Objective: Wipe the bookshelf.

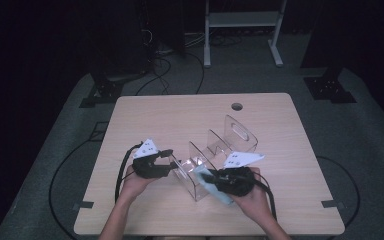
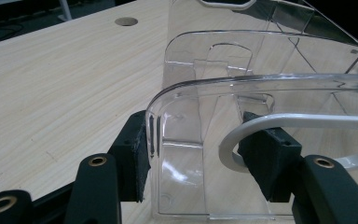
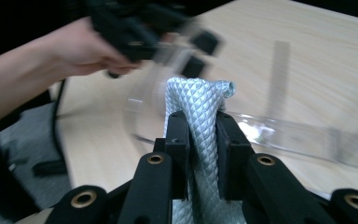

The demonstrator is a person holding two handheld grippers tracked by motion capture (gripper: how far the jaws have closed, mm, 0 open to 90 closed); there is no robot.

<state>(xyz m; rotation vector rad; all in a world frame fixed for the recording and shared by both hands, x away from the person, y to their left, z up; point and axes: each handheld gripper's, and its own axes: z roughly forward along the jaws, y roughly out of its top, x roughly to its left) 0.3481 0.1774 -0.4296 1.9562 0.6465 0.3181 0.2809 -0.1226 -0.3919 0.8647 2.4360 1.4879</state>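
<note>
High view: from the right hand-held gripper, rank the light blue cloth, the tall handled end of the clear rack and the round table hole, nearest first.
1. Light blue cloth: pinched in the right hand-held gripper, at the rack's near end.
2. Tall handled end of the clear rack: farther up the table, beyond the dividers.
3. Round table hole: near the far edge.

Dark room, grey carpet [image 1: 55, 140], white frame [image 1: 242, 20] behind.
</note>
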